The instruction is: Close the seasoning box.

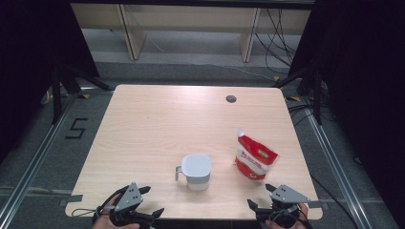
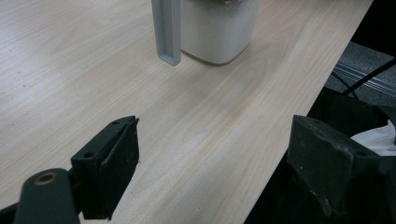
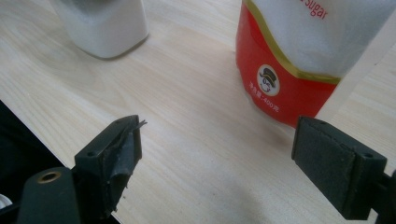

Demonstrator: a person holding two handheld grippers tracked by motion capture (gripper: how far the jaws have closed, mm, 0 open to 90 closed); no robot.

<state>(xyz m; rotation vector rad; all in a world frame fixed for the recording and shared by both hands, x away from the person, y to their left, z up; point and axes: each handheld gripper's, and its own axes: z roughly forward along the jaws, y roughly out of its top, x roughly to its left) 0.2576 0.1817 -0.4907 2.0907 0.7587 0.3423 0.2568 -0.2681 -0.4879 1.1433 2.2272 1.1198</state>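
Note:
A white mug with a grey handle stands near the table's front middle; its base and handle show in the left gripper view, and its lower body appears in the right gripper view. A red and white sugar pouch stands upright to the mug's right, close ahead in the right gripper view. My left gripper hovers open at the front left edge, its jaws wide apart with nothing between them. My right gripper is open at the front right edge, short of the pouch.
The light wooden table has a round cable hole at the back right. Metal floor rails run along both sides. Cables lie on the floor behind, beside desk legs.

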